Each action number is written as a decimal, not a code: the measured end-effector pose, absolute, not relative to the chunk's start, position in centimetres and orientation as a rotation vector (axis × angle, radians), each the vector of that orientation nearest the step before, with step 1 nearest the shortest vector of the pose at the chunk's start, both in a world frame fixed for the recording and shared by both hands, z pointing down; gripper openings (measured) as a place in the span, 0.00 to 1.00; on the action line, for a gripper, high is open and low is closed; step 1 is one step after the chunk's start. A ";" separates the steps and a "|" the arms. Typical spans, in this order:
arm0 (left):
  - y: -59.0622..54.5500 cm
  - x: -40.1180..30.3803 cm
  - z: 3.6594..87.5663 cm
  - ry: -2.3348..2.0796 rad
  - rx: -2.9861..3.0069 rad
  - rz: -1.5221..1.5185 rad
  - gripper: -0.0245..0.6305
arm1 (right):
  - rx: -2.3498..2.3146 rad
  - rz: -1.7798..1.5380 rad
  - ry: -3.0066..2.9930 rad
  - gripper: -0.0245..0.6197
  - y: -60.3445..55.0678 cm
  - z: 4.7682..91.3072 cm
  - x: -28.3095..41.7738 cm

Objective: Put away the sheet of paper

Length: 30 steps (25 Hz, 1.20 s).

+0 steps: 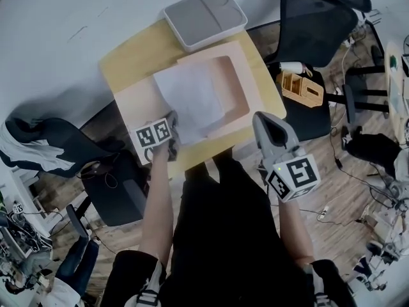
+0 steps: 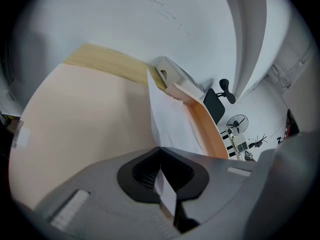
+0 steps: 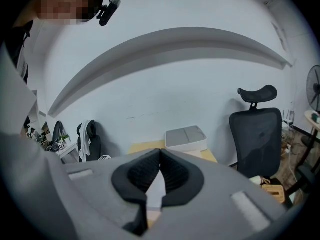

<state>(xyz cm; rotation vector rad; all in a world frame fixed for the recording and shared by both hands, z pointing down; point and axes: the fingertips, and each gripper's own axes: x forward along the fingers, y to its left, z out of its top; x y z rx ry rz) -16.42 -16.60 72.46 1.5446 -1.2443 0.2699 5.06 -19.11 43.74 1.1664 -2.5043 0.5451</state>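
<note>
While the person leaned over the wooden table point(image 1: 128, 53), the pink tray point(image 1: 248, 88) lay in the middle of it. Its shallow walled well was open upward, and a flat pink panel point(image 1: 137, 101) spread out to the left of the well. Beyond the tray's far edge sat a grey lidded box point(image 1: 204, 15). The sheet of paper point(image 1: 192, 94) lay askew across the tray, most of it over the well and its near-left corner out over the flat panel. That corner was pinched in the left gripper point(image 2: 160, 150), whose jaws were closed flat on the paper's edge. The right gripper point(image 1: 261, 117) hung off the tray's near-right corner, jaws together with nothing in them.

To my eye the step in hand was sliding the sheet square into the well. Doing that well would mean drawing the corner along low and level, so the paper neither buckled nor rode up on the tray's wall. It would also mean turning the sheet until its edges ran with the tray's sides, and letting go only once all of it sat inside the rim. The idle gripper could press the far side flat if it curled.
</note>
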 end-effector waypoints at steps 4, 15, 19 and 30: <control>-17.0 -15.0 72.5 -1.246 1.541 0.259 0.05 | 1.118 0.551 -2.519 0.04 -19.6 44.1 5.4; -18.4 -11.7 72.4 -1.272 1.543 0.228 0.05 | 1.025 0.558 -2.543 0.04 -20.0 45.0 6.9; -18.8 -10.3 72.5 -1.268 1.555 0.236 0.05 | 1.009 0.559 -2.545 0.04 -20.2 45.1 7.6; -20.4 -7.8 72.9 -1.238 1.583 0.274 0.06 | 1.010 0.559 -2.538 0.04 -20.7 45.2 9.4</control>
